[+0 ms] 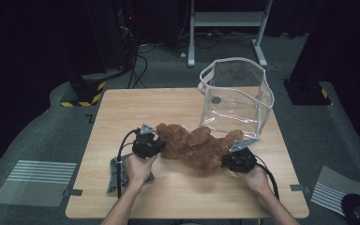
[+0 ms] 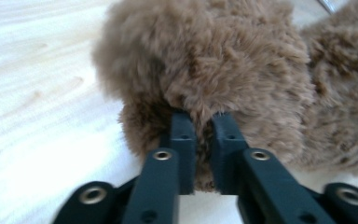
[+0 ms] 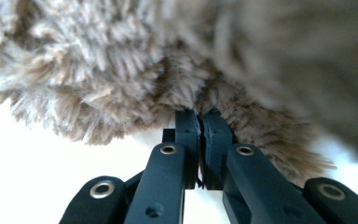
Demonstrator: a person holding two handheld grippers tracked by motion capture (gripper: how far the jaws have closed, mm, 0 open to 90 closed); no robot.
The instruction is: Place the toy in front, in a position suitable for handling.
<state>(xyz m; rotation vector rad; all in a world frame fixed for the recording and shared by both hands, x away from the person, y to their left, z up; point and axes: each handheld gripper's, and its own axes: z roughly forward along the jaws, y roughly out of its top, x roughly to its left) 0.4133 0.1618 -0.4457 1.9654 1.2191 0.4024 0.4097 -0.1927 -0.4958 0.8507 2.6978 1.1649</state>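
A brown teddy bear [image 1: 198, 147] lies across the middle of the wooden table [image 1: 178, 101]. My left gripper [image 1: 155, 143] is at the bear's left end, and in the left gripper view its jaws pinch a tuft of the bear's fur [image 2: 205, 70]. My right gripper [image 1: 229, 154] is at the bear's right end; in the right gripper view the jaws stand nearly together, clamped on the bear's plush [image 3: 135, 70]. A clear plastic bag [image 1: 236, 96] with white trim stands open just behind the bear.
A grey cloth [image 1: 117, 174] lies on the table under my left wrist. Beyond the table's far edge are a white metal stand [image 1: 227, 21] and cables on the floor. Bare wood stretches along the front and the far left of the table.
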